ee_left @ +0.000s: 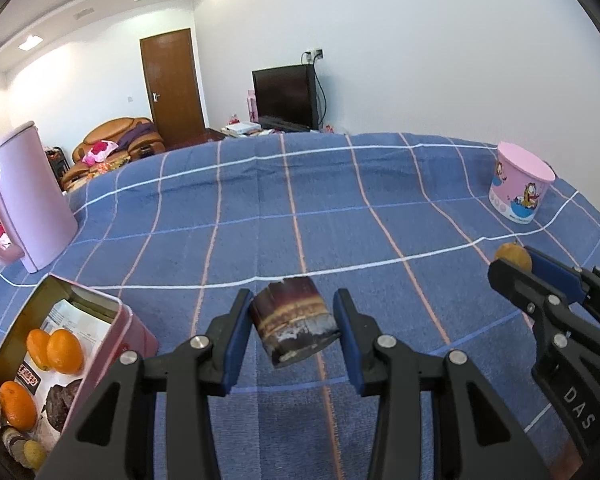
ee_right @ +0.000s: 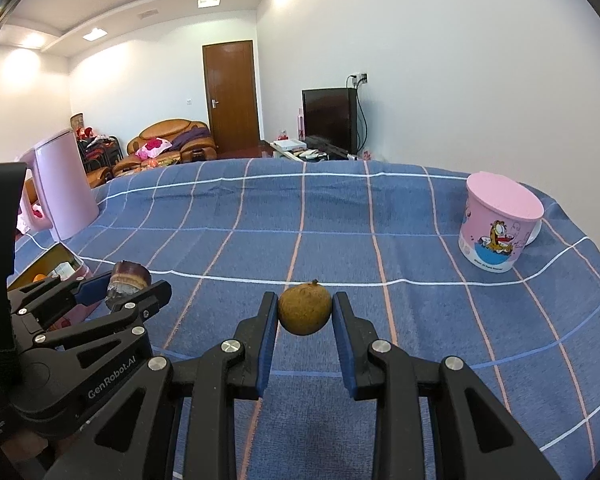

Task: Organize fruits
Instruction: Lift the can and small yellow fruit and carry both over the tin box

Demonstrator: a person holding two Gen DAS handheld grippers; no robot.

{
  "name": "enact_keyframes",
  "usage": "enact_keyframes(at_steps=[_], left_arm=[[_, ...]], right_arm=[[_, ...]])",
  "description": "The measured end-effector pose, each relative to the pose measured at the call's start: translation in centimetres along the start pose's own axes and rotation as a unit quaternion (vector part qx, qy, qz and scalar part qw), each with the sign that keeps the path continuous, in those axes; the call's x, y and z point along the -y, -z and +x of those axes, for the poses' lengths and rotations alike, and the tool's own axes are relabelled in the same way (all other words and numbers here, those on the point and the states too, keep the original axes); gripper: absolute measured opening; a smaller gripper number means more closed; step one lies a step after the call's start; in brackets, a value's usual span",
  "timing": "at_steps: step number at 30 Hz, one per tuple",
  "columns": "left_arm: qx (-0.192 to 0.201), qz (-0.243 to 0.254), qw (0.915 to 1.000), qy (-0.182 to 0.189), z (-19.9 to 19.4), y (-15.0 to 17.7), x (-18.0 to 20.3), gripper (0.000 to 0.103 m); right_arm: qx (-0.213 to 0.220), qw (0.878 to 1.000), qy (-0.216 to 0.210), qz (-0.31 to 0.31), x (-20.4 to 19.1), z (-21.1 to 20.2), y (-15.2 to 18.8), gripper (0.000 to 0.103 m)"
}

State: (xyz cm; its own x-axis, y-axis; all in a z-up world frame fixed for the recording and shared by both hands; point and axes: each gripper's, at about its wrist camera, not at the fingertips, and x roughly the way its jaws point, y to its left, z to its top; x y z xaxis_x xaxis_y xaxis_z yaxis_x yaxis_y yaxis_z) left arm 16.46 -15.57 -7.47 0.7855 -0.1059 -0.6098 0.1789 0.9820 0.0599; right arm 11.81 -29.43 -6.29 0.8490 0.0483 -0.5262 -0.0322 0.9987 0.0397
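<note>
My left gripper [ee_left: 294,320] holds a short dark purple piece of sugarcane [ee_left: 294,322] between its blue pads, above the blue checked cloth; it also shows in the right wrist view [ee_right: 128,280]. My right gripper [ee_right: 305,316] is shut on a small round brown fruit [ee_right: 304,309], also seen at the right of the left wrist view [ee_left: 514,255]. An open pink tin [ee_left: 60,360] at the lower left holds oranges [ee_left: 64,351] and other pieces.
A pink kettle [ee_left: 28,196] stands at the table's left edge. A pink cartoon cup [ee_right: 500,220] with a lid stands at the far right. The blue checked cloth [ee_right: 300,216] covers the table. A sofa, door and TV lie beyond.
</note>
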Motion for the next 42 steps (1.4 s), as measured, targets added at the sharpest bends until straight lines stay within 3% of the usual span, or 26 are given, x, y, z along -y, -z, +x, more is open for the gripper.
enact_keyframes(at_steps=[42], left_arm=[[0.088,-0.010,0.9956,-0.030,-3.8,1.0,-0.3,0.043]], right_arm=[[0.096,0.995,0.014,-0.014,-0.6,-3.5,0.3,0.029]])
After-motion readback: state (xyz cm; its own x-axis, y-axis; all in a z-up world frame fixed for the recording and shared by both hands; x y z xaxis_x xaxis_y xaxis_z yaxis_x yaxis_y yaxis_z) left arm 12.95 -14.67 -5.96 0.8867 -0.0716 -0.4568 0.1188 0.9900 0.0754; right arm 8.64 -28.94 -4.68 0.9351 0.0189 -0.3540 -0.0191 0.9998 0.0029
